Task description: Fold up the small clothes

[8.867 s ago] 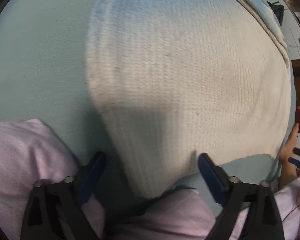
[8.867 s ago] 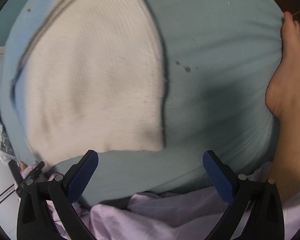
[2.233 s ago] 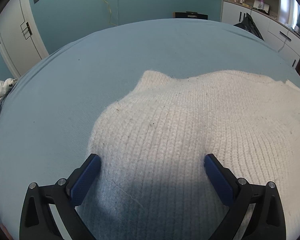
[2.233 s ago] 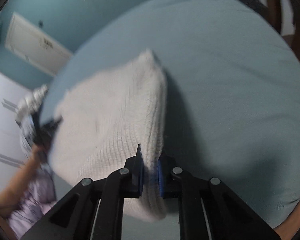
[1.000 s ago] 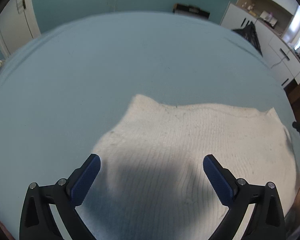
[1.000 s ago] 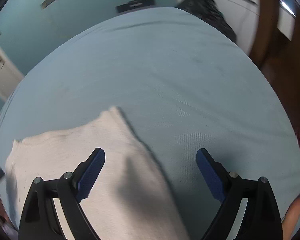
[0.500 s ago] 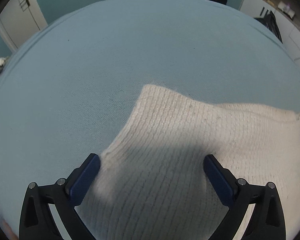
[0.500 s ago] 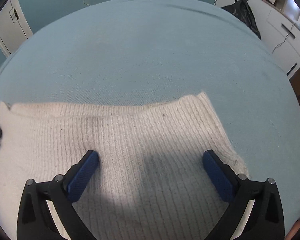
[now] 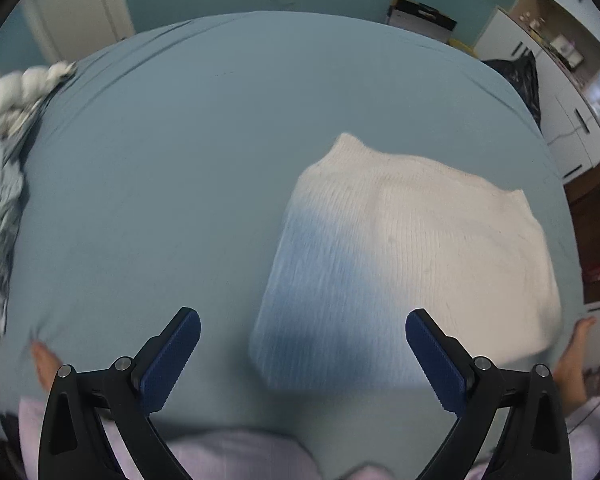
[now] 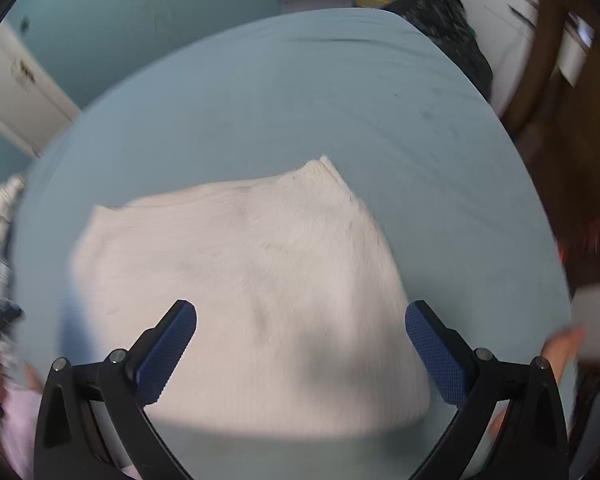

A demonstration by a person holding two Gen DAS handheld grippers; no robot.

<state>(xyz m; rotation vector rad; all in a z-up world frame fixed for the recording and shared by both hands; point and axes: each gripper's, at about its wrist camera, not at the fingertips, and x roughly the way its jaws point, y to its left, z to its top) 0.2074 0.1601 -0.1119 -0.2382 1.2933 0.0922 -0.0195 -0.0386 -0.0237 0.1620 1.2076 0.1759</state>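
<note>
A cream knitted sweater (image 9: 412,248) lies folded into a rough rectangle on the light blue bed sheet (image 9: 188,184). It also shows in the right wrist view (image 10: 256,292). My left gripper (image 9: 302,354) is open and empty, raised above the sheet, with the sweater's near left edge between and beyond its fingers. My right gripper (image 10: 300,344) is open and empty, held above the sweater's near part. Both views are somewhat blurred.
A pile of grey and white clothes (image 9: 0,160) lies at the bed's left edge. Bare feet (image 9: 576,356) and lilac trousers (image 9: 228,460) sit at the near edge. A dark bag (image 10: 452,28) and white cabinets (image 9: 560,80) stand beyond the bed's right side.
Both grippers have pulled back and risen away from the sweater, so it looks smaller. The right gripper, shut on the sweater's edge earlier, is open; the sweater lies flat.
</note>
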